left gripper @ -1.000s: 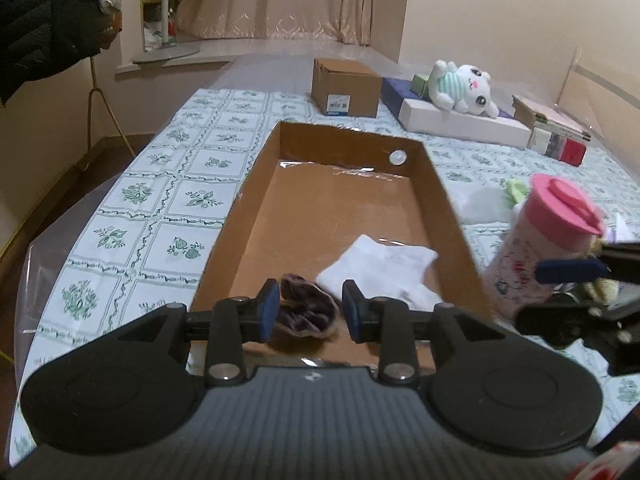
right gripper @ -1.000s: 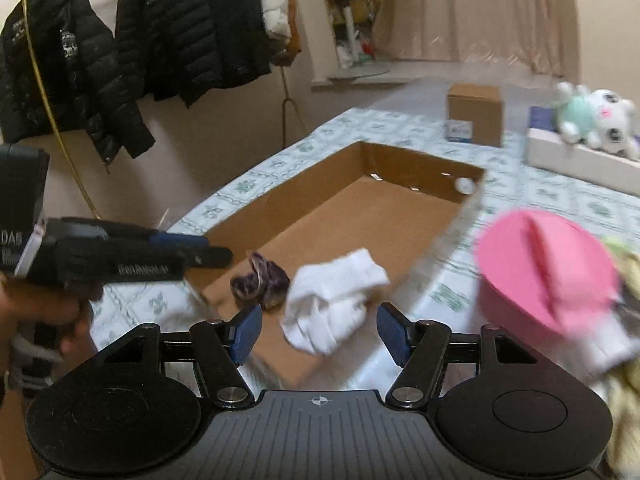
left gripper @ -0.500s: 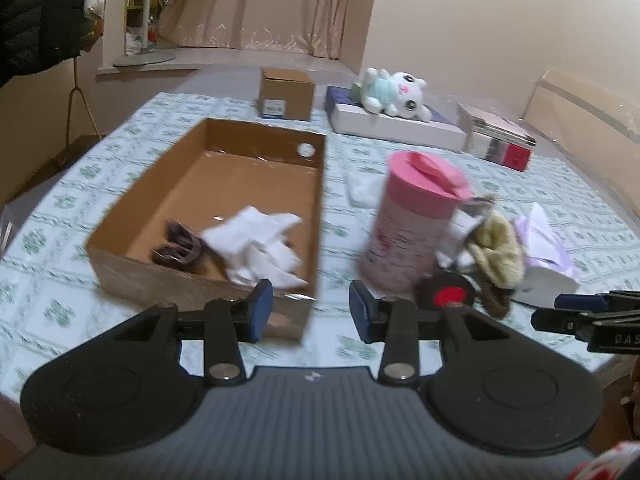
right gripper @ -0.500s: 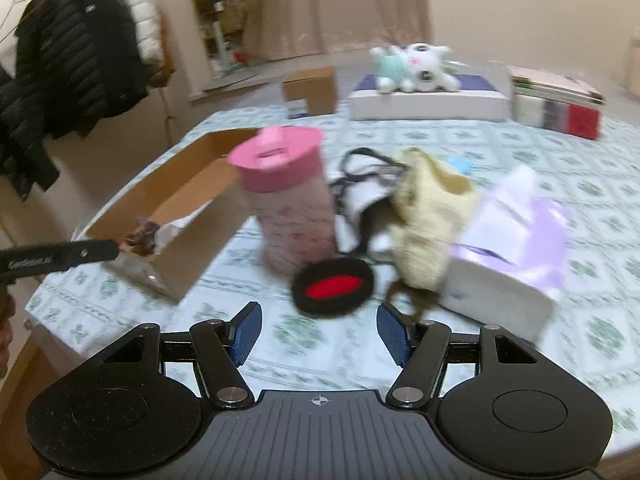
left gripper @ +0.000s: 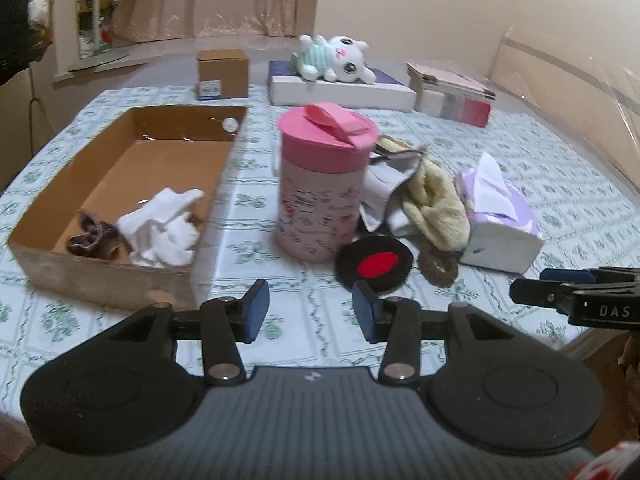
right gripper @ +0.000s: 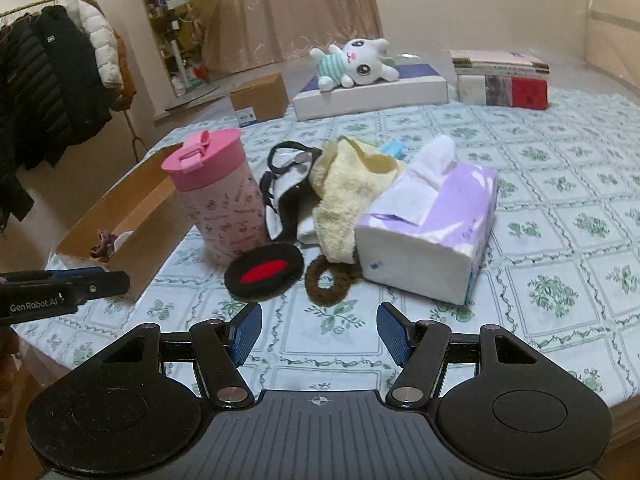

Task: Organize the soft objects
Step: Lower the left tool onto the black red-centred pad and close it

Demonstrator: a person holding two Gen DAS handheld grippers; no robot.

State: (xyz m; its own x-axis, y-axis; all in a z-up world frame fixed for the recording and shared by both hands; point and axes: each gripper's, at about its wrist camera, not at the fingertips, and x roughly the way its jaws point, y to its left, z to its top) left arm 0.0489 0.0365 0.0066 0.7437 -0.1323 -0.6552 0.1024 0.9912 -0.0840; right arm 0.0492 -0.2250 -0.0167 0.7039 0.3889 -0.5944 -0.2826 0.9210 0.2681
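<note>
An open cardboard box (left gripper: pixel 100 280) on the left holds a white cloth (left gripper: pixel 164 228) and a dark purple scrunchie (left gripper: pixel 94 236). Beside a pink-lidded cup (left gripper: pixel 320 184) lie a black pad with a red centre (left gripper: pixel 374 266), a brown scrunchie (right gripper: pixel 330 280), a yellow fuzzy cloth (right gripper: pixel 348 196) and a black-and-white piece (right gripper: pixel 284 188). My left gripper (left gripper: pixel 310 316) is open and empty above the table's front edge. My right gripper (right gripper: pixel 318 332) is open and empty, just in front of the brown scrunchie.
A purple tissue pack (right gripper: pixel 432 228) lies right of the pile. At the back are a small cardboard box (left gripper: pixel 222 74), a plush toy (left gripper: pixel 336 58) on a flat white box (left gripper: pixel 344 92), and stacked books (right gripper: pixel 502 80). Coats (right gripper: pixel 52 88) hang at left.
Both grippers have pulled back from the cardboard box and swung right toward the pile by the pink cup. The white cloth stays in the box.
</note>
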